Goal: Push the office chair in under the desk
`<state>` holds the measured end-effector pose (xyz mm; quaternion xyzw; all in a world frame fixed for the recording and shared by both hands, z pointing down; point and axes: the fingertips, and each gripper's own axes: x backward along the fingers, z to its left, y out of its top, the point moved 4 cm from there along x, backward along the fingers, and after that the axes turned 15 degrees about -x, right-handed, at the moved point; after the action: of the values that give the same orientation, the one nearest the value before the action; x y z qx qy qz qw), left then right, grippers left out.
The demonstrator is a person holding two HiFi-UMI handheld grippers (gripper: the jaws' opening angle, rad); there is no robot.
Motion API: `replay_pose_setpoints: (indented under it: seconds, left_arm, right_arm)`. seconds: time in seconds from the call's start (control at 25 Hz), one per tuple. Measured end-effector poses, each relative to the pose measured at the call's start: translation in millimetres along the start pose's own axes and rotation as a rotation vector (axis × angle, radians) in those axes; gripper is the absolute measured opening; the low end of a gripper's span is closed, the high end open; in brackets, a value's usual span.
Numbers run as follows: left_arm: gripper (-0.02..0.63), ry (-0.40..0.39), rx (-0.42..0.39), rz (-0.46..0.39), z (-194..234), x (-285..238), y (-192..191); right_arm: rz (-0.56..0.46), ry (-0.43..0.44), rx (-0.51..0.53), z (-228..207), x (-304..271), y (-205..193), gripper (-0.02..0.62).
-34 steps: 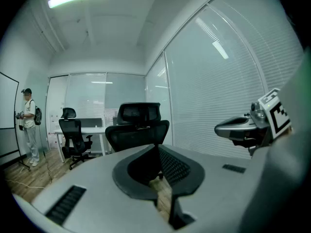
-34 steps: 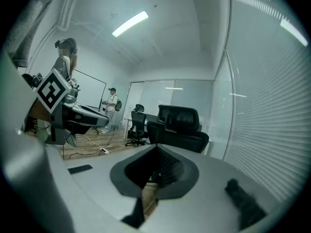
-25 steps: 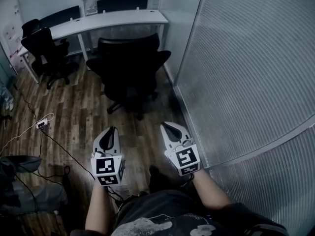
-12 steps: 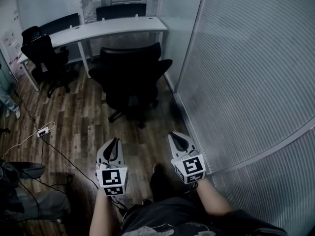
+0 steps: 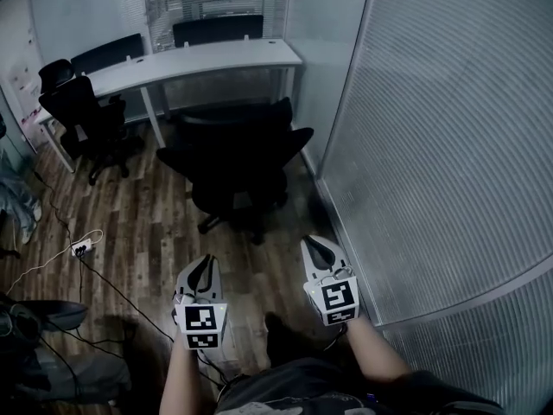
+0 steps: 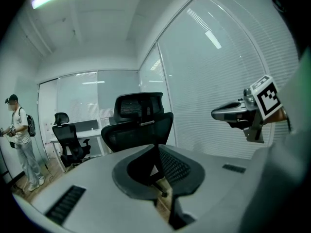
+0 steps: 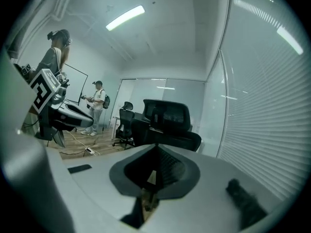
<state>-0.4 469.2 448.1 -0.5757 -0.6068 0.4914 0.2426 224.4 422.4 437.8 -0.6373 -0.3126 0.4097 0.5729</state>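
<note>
Approaching the office chair (image 5: 238, 158) with the left gripper (image 5: 205, 263) and right gripper (image 5: 314, 245) both pinched shut on nothing.
Compared with a second ago, the chair and the desk (image 5: 199, 59) sit lower and larger in the head view, and both grippers lie nearer its bottom edge, side by side and level. The chair is black, with a mesh backrest, a headrest and curved armrests. It stands pulled out in front of the desk's right end, its back towards the grippers and well apart from them. The desk is a flat white slab on slim white legs. A second black chair (image 5: 82, 111) stands at the desk's left end. Dark wood-plank flooring (image 5: 147, 214) lies before the desk, and a curved ribbed translucent partition (image 5: 432, 145) runs from its right end.
</note>
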Motion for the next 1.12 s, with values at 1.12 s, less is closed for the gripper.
replay_pose_setpoints:
  seconds: [1.12]
  left_arm:
    - [0.199,0.173,-0.217,0.07,92.7,-189.0,28.8]
  right_arm:
    - [0.082,0.03,0.095,-123.8,-206.6,28.3,0.137]
